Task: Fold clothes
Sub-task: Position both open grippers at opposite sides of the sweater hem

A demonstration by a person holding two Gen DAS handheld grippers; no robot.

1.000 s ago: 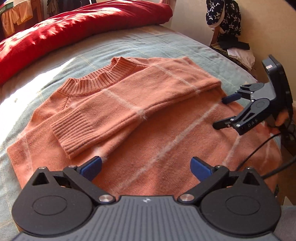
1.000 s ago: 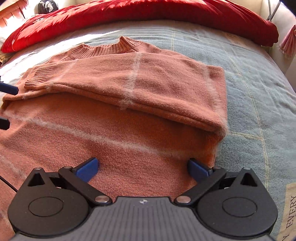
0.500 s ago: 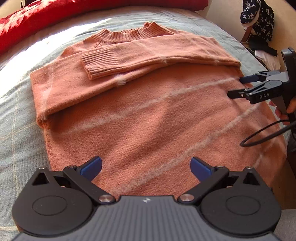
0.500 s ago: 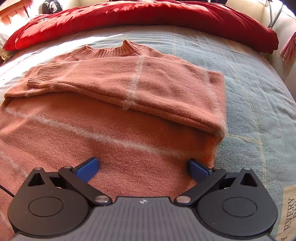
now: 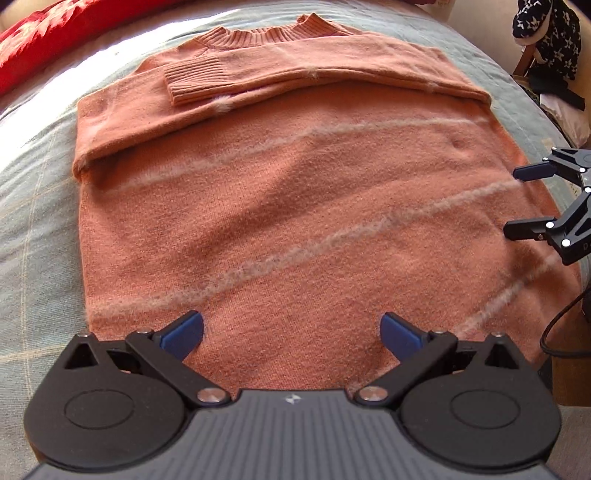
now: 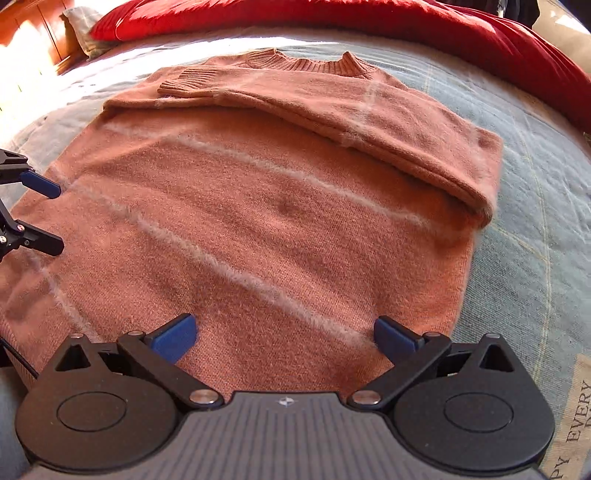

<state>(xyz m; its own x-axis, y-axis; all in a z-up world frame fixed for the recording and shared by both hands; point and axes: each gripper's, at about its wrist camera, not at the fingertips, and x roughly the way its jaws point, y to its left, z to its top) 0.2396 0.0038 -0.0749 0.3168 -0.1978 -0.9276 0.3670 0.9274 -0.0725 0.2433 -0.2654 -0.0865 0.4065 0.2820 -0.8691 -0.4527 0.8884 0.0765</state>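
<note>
We hold both tongs, left (image 5: 291, 332) and right (image 6: 283, 334), spread wide and empty above the soft, limp orange sweater (image 5: 295, 206); its hem corners at lower frame suit gripping.

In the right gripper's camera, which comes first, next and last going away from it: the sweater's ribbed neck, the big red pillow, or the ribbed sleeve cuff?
From the right gripper:
1. Ribbed orange sleeve cuff, far left on the sweater.
2. Ribbed orange sweater collar, top middle, only slightly beyond the cuff.
3. Long red pillow, across the bed's far end.
</note>
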